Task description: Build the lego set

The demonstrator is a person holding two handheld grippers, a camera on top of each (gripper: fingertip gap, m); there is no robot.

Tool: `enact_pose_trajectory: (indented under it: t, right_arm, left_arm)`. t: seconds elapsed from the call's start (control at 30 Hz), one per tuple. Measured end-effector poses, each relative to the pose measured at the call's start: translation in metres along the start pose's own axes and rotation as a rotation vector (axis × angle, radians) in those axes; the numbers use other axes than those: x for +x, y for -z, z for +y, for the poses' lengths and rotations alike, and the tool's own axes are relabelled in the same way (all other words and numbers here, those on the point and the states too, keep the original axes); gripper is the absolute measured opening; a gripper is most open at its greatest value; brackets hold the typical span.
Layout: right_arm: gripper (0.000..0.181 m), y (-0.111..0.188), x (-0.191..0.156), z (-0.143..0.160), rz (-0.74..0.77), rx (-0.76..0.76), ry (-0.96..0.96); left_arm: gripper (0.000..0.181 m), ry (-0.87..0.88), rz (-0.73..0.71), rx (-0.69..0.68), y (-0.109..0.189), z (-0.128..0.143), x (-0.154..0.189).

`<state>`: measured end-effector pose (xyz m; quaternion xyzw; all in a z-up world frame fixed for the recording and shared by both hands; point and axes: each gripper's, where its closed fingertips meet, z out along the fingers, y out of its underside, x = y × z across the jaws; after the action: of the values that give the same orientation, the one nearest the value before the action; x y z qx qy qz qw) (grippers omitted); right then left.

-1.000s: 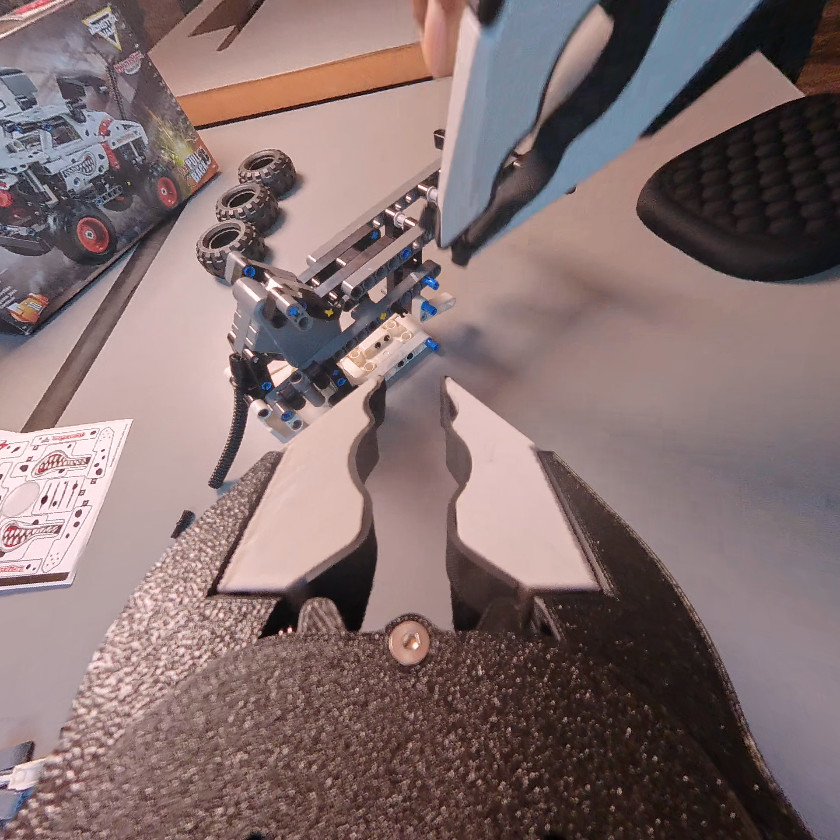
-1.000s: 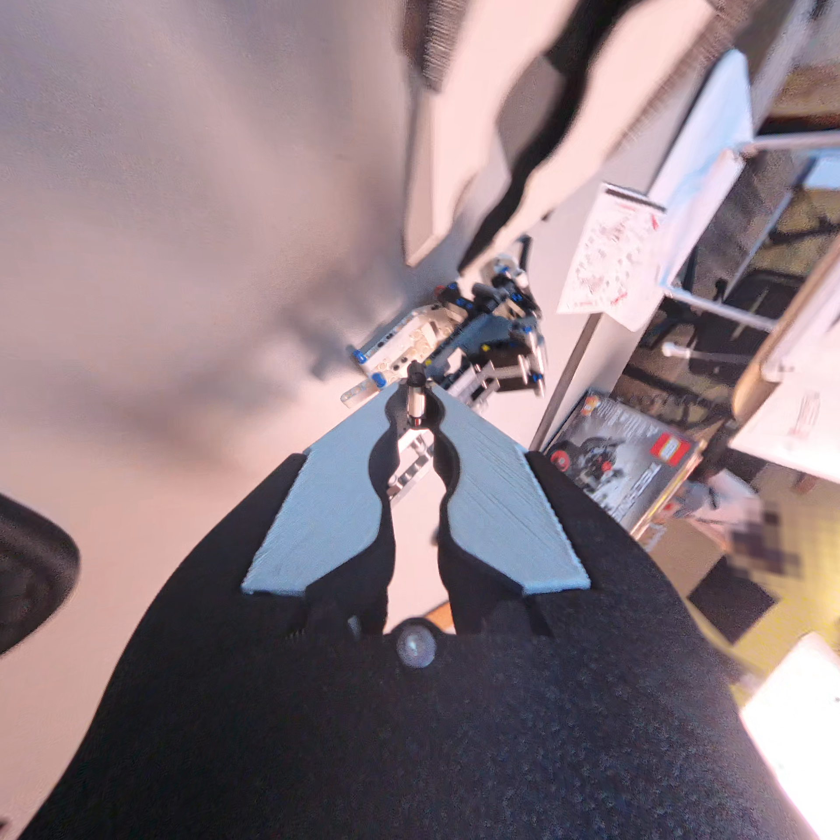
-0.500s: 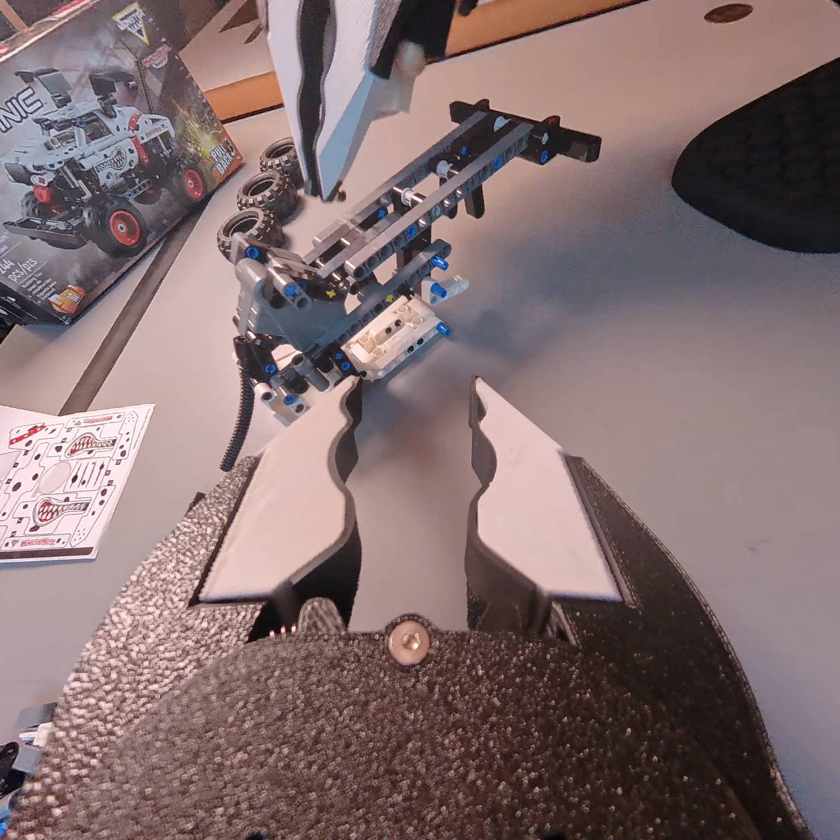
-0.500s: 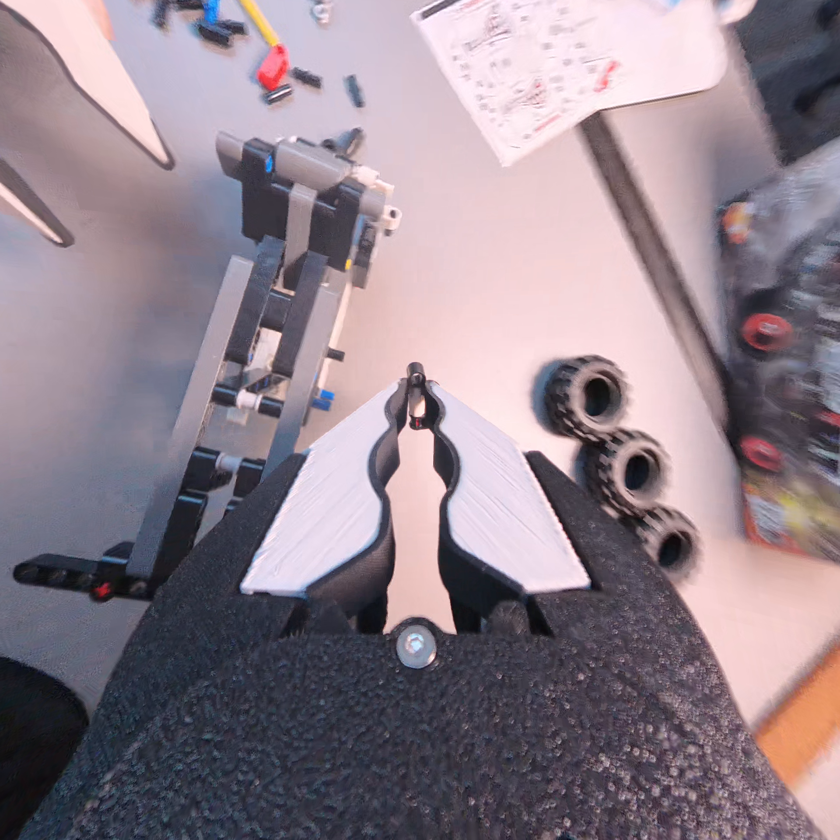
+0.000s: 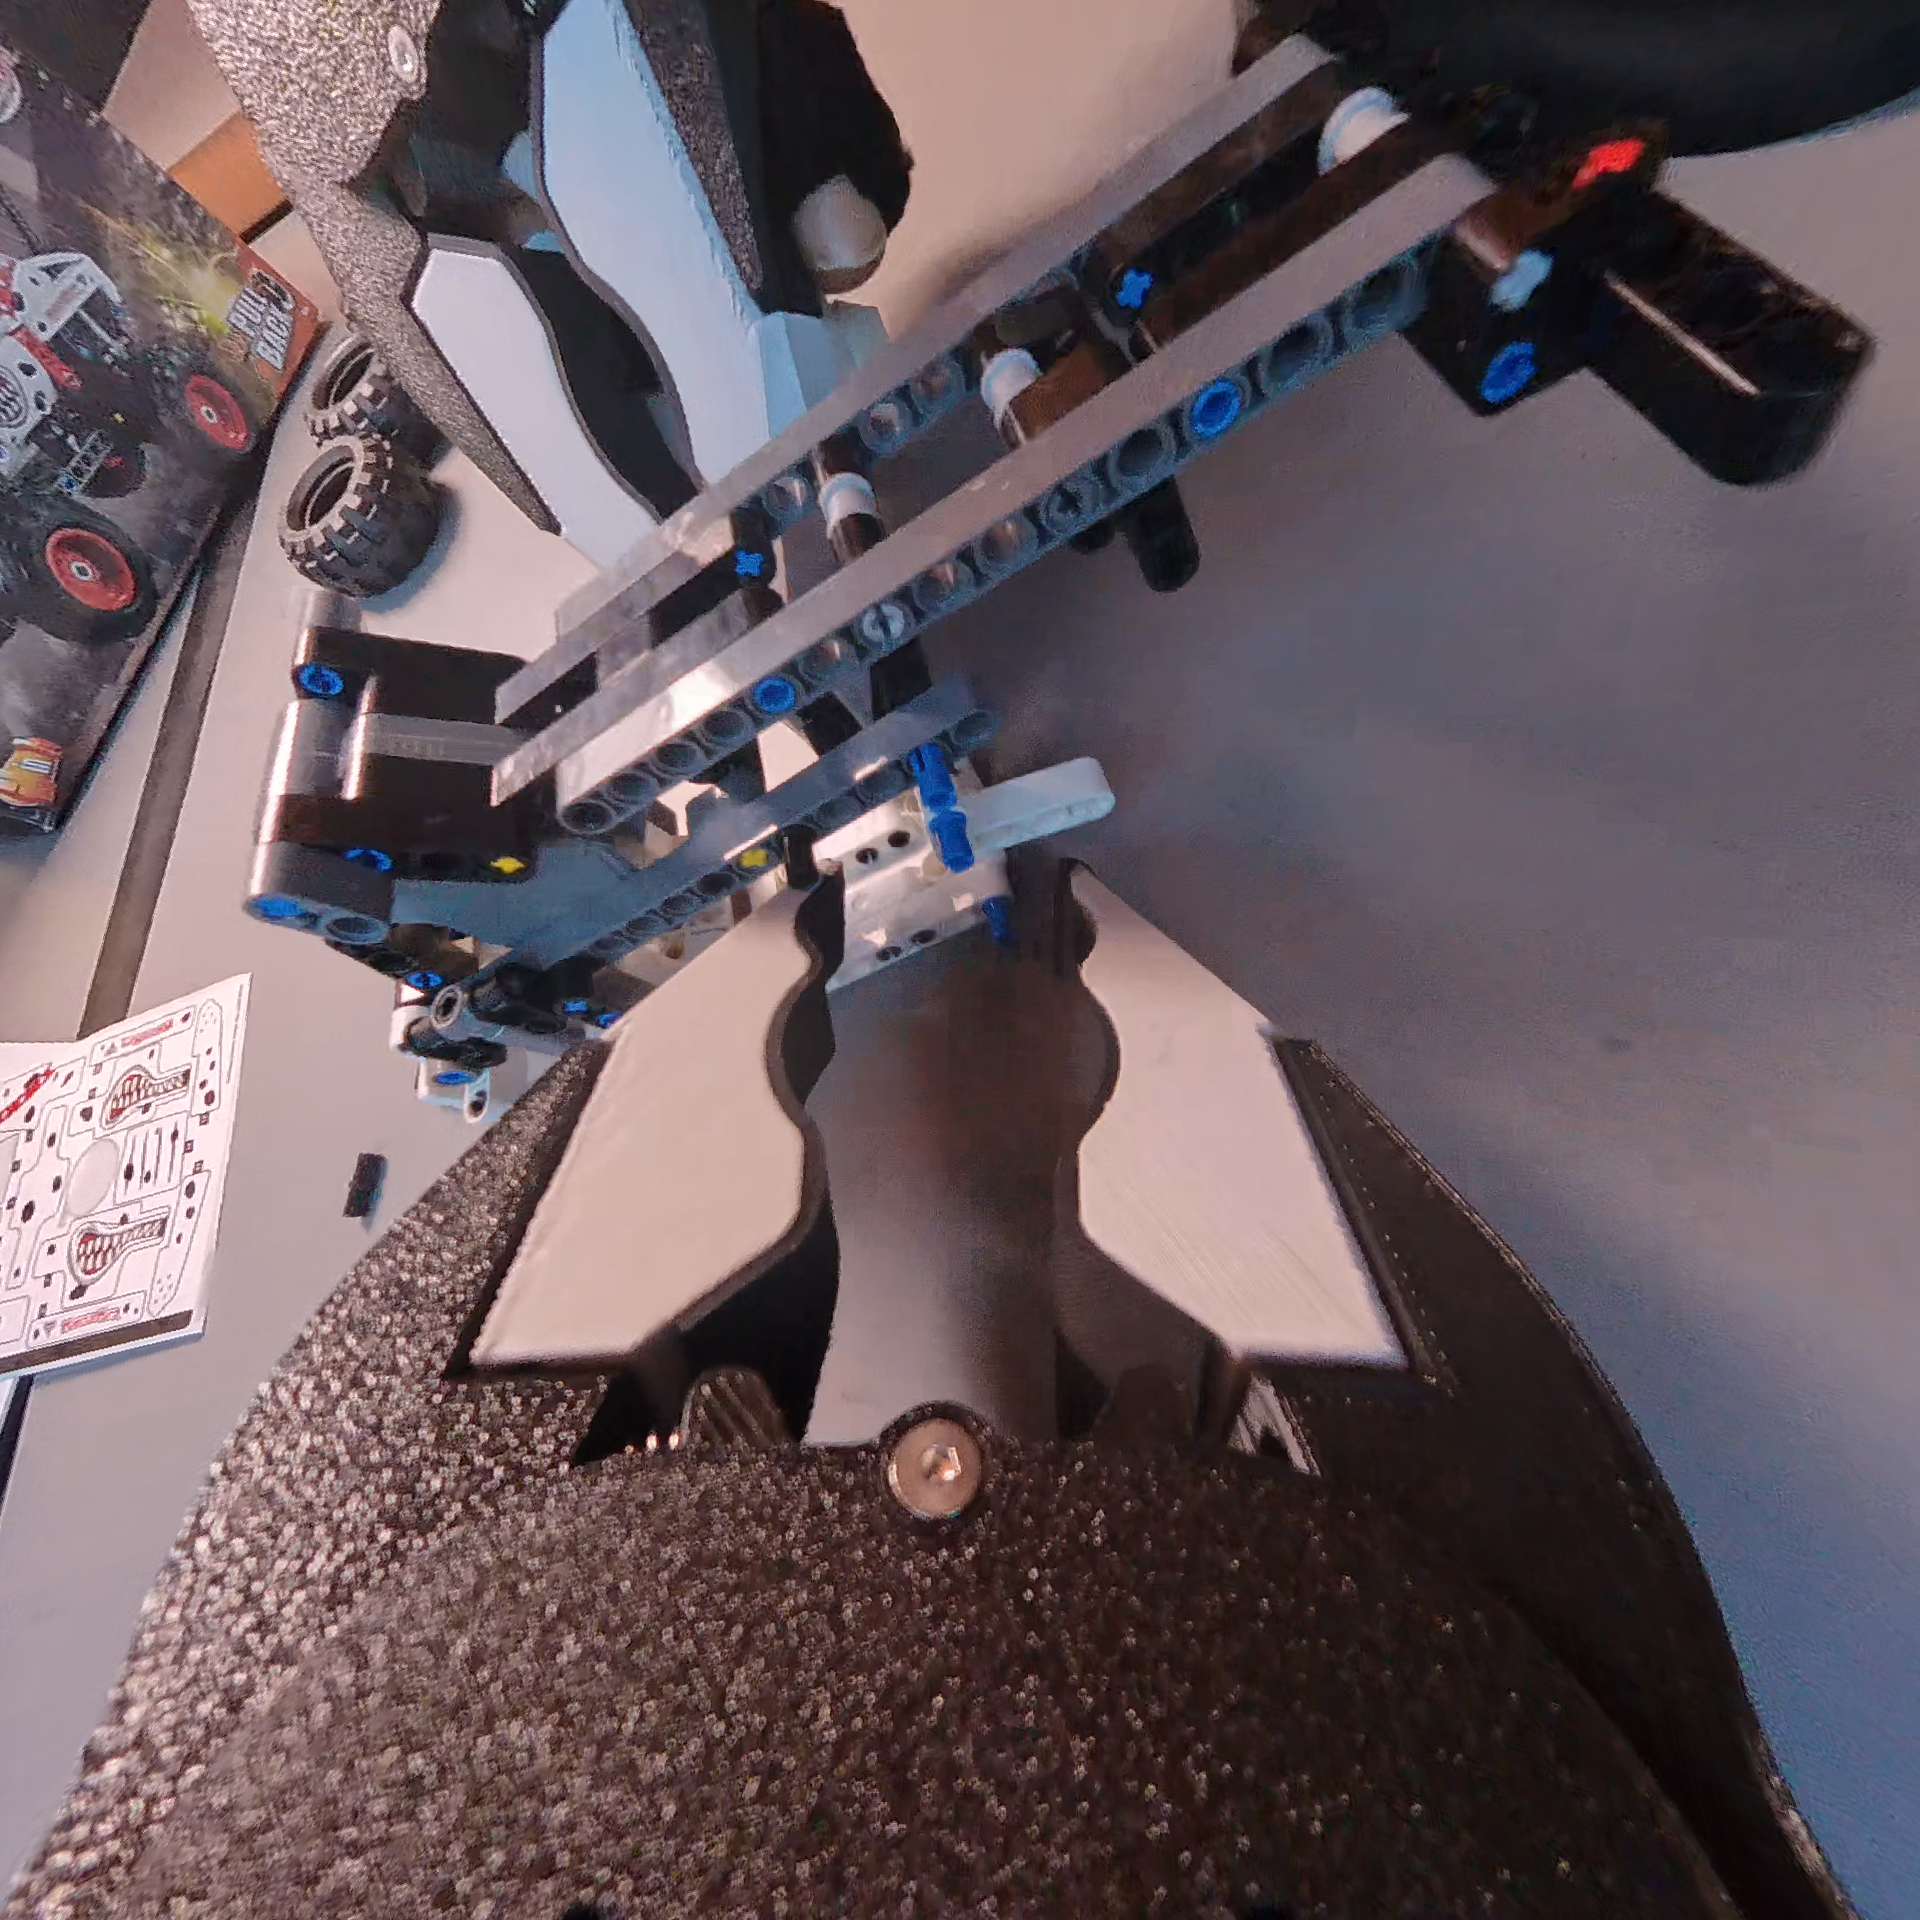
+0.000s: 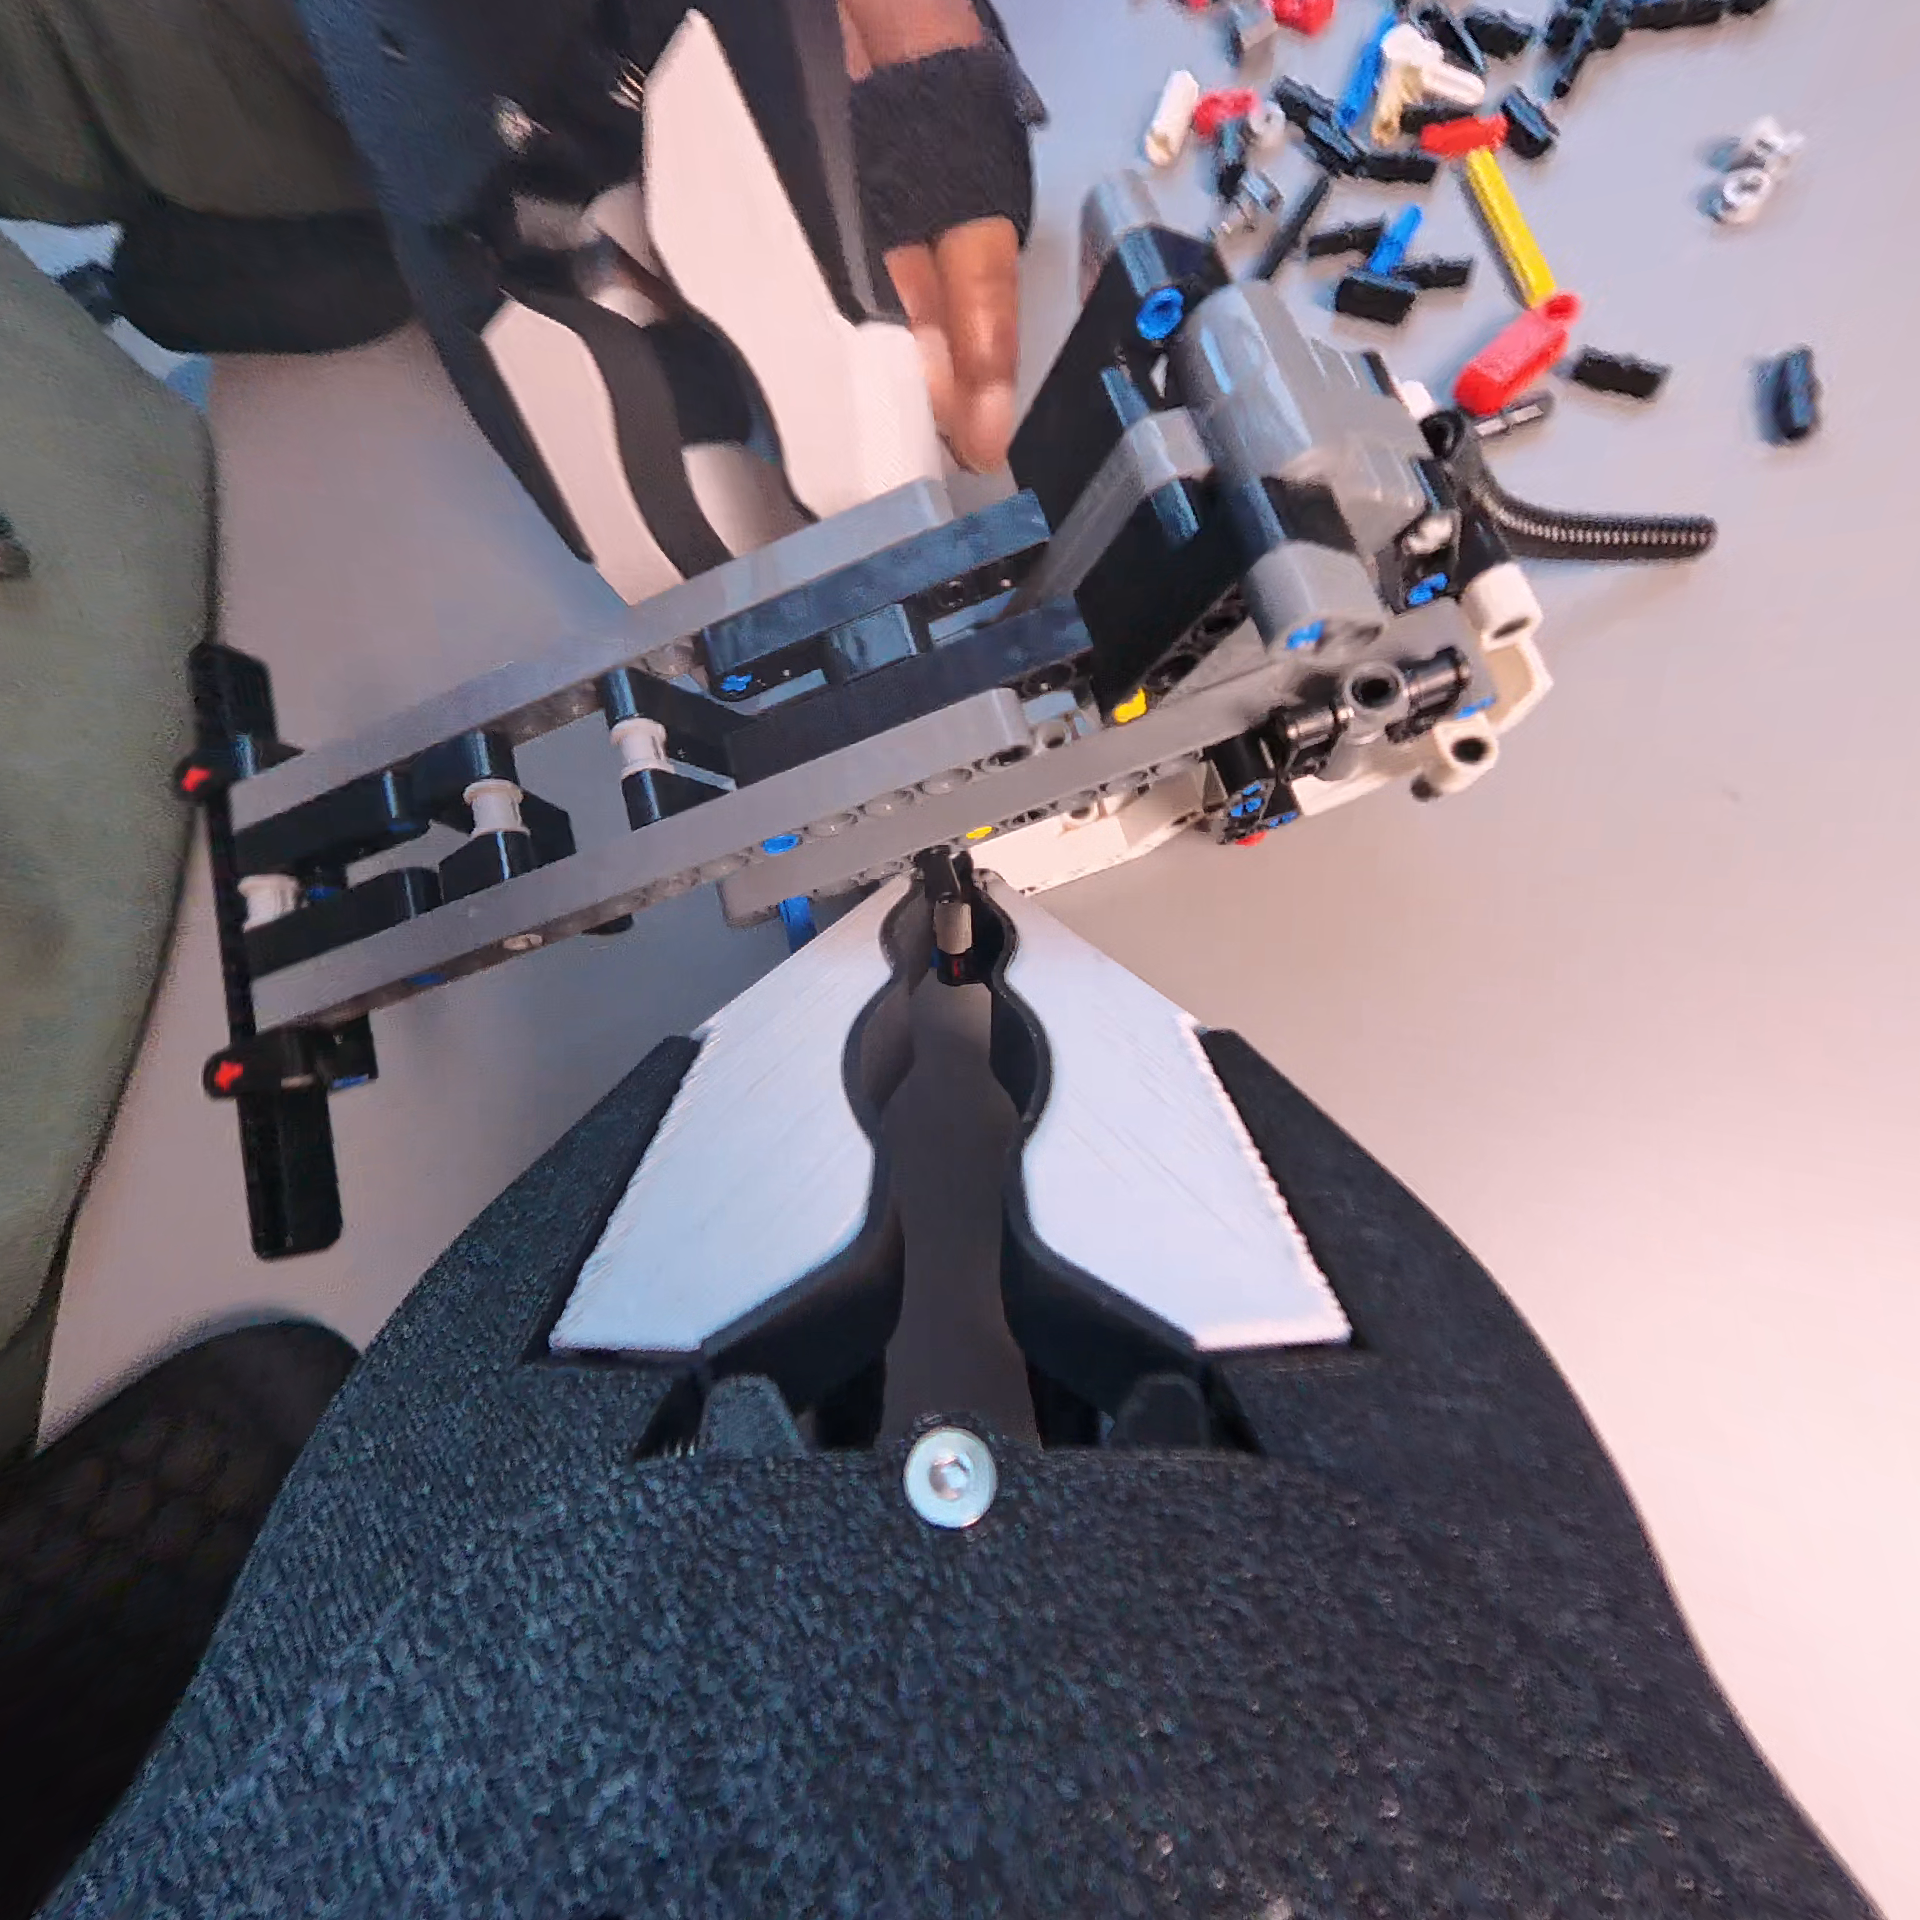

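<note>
The partly built chassis (image 5: 935,582), made of long grey beams with black and white blocks and blue pins, stands tilted on the grey table. My left gripper (image 5: 940,904) is open, its tips on either side of the chassis's white lower block (image 5: 914,883). My right gripper (image 6: 948,914) is shut on a small black pin (image 6: 948,899), whose tip meets the lower edge of a grey beam (image 6: 883,821). The right gripper also shows in the left wrist view (image 5: 623,343), behind the chassis. The left gripper shows in the right wrist view (image 6: 727,416), beyond the chassis, with a person's finger (image 6: 971,343).
Black tyres (image 5: 353,509), the set's box (image 5: 104,416), a sticker sheet (image 5: 104,1164) and a small black piece (image 5: 364,1184) lie to the left. Several loose pieces (image 6: 1455,156) and a black ribbed hose (image 6: 1600,535) lie beyond the chassis. A black textured pad (image 6: 156,1455) sits nearby. My left and right fingertips are right by each other. The small black piece (image 5: 364,1184) is about equally far from each gripper, around 15 cm. The right camera catches it too, in the right wrist view (image 6: 1789,405).
My right gripper has swung with the pin from above the tyres to the side of the chassis. My left gripper has opened wider and moved up to the white block.
</note>
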<state>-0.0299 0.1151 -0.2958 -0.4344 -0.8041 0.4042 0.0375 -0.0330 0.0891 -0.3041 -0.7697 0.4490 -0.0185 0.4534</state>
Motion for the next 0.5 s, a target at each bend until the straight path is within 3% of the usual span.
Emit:
enact_pose_trajectory:
  t: [0.23, 0.37, 0.5]
  right_arm:
    - [0.006, -0.007, -0.034, -0.013, -0.042, 0.163, 0.038]
    - [0.007, 0.001, -0.037, -0.003, 0.014, 0.185, 0.053]
    - [0.006, 0.028, -0.030, 0.008, 0.109, 0.224, 0.032]
  left_arm:
    - [0.014, 0.021, 0.177, 0.087, 0.027, -0.031, 0.028]
    - [0.004, 0.065, 0.257, 0.017, 0.038, -0.041, 0.034]
    - [0.002, 0.054, 0.352, -0.097, 0.049, -0.046, 0.044]
